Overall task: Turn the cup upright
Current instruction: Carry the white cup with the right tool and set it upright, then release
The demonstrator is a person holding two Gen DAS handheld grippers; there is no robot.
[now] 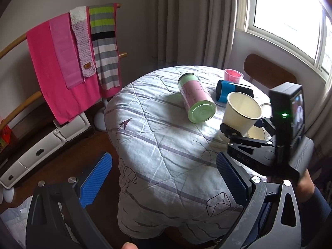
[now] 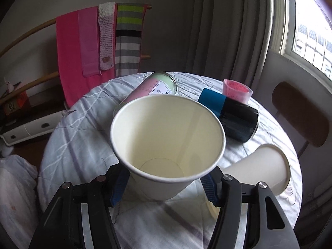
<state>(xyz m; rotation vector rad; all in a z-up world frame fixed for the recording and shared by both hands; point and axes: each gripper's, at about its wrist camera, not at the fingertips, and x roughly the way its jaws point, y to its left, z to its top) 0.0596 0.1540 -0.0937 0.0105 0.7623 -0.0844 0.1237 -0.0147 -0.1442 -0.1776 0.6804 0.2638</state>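
Observation:
My right gripper [image 2: 165, 183] is shut on a cream paper cup [image 2: 168, 137] near its base, mouth up and tilted toward the camera, above the round table [image 2: 72, 128]. The same cup [image 1: 241, 112] and right gripper [image 1: 238, 131] show in the left wrist view at the table's right side. A second paper cup [image 2: 263, 166] lies on its side to the right on the cloth; it also shows in the left wrist view [image 1: 257, 132]. My left gripper [image 1: 164, 178] is open and empty, at the table's near edge.
A pink and green can [image 1: 196, 97] and a blue and black tumbler [image 1: 232, 91] lie on their sides mid-table. A pink cup [image 1: 232, 75] stands behind them. A chair [image 2: 300, 112] is at the right, a towel rack [image 1: 68, 58] at the left.

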